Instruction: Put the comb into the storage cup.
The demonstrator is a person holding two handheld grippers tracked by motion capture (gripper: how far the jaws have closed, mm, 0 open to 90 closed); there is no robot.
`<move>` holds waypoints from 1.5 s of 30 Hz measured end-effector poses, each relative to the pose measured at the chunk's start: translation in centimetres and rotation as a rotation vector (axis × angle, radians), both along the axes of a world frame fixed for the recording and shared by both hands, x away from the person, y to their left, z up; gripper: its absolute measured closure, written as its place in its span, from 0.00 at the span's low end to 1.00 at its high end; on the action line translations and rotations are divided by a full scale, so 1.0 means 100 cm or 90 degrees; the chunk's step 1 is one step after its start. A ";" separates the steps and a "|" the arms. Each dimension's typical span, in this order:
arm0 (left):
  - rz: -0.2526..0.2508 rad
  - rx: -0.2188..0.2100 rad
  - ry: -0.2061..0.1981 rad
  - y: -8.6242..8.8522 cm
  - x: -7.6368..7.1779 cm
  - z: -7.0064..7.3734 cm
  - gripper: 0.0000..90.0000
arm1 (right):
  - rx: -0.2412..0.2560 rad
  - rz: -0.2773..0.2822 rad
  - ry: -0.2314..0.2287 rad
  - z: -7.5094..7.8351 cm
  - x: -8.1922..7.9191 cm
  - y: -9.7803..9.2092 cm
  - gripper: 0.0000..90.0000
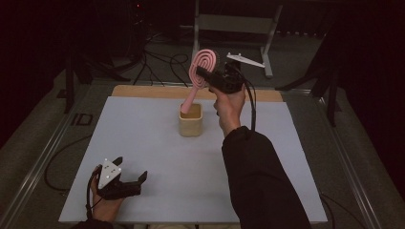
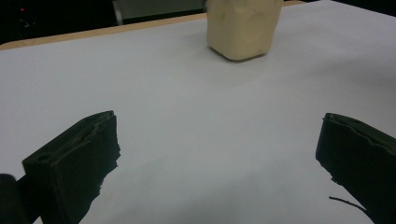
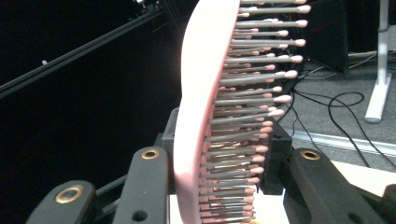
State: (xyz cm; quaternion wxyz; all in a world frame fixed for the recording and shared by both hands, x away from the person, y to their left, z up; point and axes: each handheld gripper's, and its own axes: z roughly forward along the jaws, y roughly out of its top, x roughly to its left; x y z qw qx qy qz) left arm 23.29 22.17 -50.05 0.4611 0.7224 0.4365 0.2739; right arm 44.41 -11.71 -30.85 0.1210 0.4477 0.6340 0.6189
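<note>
Nearest the high camera, my left gripper (image 1: 129, 179) rests low on the white table sheet (image 1: 157, 157), close to the front edge on my left side. Its jaws stand wide apart with nothing between them; the left gripper view confirms this, one black jaw at each lower corner and bare sheet in the gap. Farther along that same view sits the beige cup (image 2: 243, 28), well apart from the left gripper.

Right gripper (image 1: 206, 76) is raised above the far part of the table, arm extended, sleeve dark. It grips the pink hairbrush (image 1: 200, 71) at the head. In the right gripper view the brush (image 3: 205, 107) stands edge-on between the two jaws, pink back facing one jaw, grey bristles with pink tips facing the other; jaws closed onto it from both sides.

Brush is tilted, head up and away from me, handle slanting down toward the cup (image 1: 191, 121). Handle end lies at the cup's mouth; I cannot tell whether it touches the rim or the inside.

Cup stands upright near the middle of the sheet, toward the far edge
</note>
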 end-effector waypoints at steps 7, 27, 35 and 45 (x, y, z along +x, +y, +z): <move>0.002 -0.001 -0.002 0.001 0.000 0.001 0.00 | -0.005 -0.012 0.005 -0.006 0.005 -0.002 0.71; 0.008 -0.010 -0.006 0.004 -0.001 0.001 0.00 | -0.001 -0.022 0.011 -0.018 0.010 0.000 0.70; 0.008 -0.011 -0.006 0.004 -0.001 0.001 0.00 | 0.003 -0.024 0.012 -0.021 0.010 0.001 0.70; 0.008 -0.010 -0.005 0.004 -0.001 0.001 0.00 | 0.004 -0.025 0.014 -0.026 0.011 0.002 0.70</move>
